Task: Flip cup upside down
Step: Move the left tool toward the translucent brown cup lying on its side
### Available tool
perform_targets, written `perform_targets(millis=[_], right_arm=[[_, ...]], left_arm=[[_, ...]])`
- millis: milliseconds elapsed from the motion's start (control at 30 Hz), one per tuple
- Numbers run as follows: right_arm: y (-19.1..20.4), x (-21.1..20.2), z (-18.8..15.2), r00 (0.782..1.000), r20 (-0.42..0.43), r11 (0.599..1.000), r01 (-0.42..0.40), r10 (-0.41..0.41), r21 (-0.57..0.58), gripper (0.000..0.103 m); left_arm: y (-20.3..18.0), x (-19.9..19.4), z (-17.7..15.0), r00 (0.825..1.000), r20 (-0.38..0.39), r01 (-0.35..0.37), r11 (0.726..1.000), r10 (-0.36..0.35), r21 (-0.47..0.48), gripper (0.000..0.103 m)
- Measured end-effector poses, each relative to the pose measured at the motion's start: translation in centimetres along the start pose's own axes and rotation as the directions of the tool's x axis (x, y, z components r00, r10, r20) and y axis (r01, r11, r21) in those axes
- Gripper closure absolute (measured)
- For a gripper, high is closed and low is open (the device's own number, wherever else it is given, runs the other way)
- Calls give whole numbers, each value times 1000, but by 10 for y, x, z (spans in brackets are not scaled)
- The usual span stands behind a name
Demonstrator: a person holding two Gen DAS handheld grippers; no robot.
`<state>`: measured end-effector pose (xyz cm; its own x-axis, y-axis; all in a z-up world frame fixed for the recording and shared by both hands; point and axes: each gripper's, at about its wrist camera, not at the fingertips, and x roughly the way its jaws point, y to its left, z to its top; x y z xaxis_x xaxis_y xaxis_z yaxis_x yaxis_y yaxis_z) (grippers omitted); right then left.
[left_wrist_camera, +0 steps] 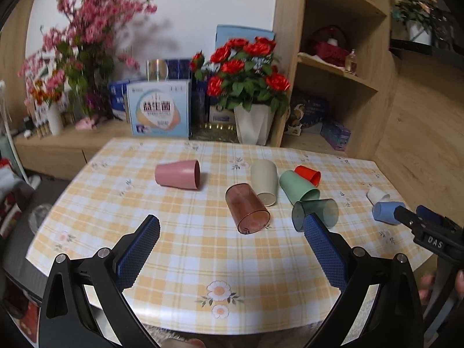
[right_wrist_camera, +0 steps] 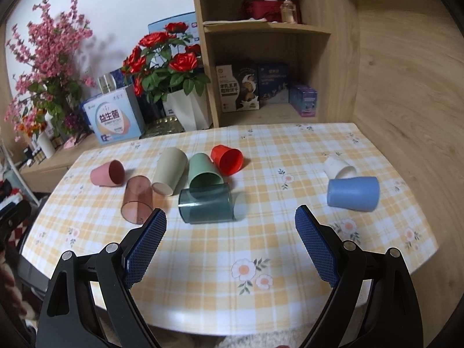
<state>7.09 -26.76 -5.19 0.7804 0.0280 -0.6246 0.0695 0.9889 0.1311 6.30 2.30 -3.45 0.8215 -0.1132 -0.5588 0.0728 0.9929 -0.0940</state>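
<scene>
On the table: a yellow-and-white checked cloth (right_wrist_camera: 290,150) with small flower prints covers the table; eight cups lie on their sides across its far half.
Room: wooden shelving (right_wrist_camera: 269,29) stands behind the far edge, with boxes on its shelves; red roses in a white pot (right_wrist_camera: 185,110) and a pink blossom branch (right_wrist_camera: 49,58) sit on a low counter to the left.
Left edge: a pink cup (right_wrist_camera: 107,174), mouth facing right, apart from the rest.
Centre cluster: a clear brown cup (right_wrist_camera: 137,201), a beige cup (right_wrist_camera: 168,171), a green cup (right_wrist_camera: 204,171), a red cup (right_wrist_camera: 227,159) and a smoky clear cup (right_wrist_camera: 207,206), lying close together; the green cup's mouth touches the smoky one.
Right edge: a blue cup (right_wrist_camera: 353,192) with a white cup (right_wrist_camera: 337,168) just behind it.
Contents: every visible cup mouth looks empty.
Left gripper (left_wrist_camera: 232,232): fingers spread wide, holding nothing, above the near edge.
Right gripper (right_wrist_camera: 230,226): spread wide too, empty, near the blue cup.
</scene>
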Motion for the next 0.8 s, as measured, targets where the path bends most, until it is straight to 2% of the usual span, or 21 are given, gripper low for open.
perform_targets(millis=[67,167,233,333,400,433,467,533,667,767,800], right_arm=[[-4,13,3,1000,-10,1000,-13,13,6,16],[-12,32,4,999,24,998,-34,33,45,16],[-15,43,6,999,22,998,-33,32,45,16],[-16,63,6,999,-30,999,-37,38,31,16],[-15,78,3,997,-71,1000,-12,12,2,16],[-14,83,0,997,-81,1000,-2,1,-13,16],[-13,88,-2,996,-92,1000,7,-10,-29,16],[-14,97,-7,993,-118,999,10,-15,-41,16],[-22,110,-13,990,-143,1000,7,-10,-25,16],[-27,115,-16,988,-155,1000,8,-10,-13,16],[-28,117,-17,987,-161,1000,7,-9,-10,16]], left_arm=[[1,21,2,999,-36,-1,1000,2,14,6],[0,50,4,996,-84,2,1000,1,27,6],[2,71,5,991,-133,4,1000,-4,0,6],[8,108,9,976,-213,19,997,-35,-78,7],[10,130,12,966,-255,20,992,-51,-124,12],[12,146,14,955,-287,24,987,-71,-162,17],[13,155,16,949,-306,26,982,-83,-186,19],[17,183,21,924,-360,29,964,-127,-263,23],[22,223,24,885,-419,33,925,-203,-378,26],[22,249,23,857,-462,13,905,-228,-425,27],[22,255,23,853,-468,8,902,-232,-431,27]])
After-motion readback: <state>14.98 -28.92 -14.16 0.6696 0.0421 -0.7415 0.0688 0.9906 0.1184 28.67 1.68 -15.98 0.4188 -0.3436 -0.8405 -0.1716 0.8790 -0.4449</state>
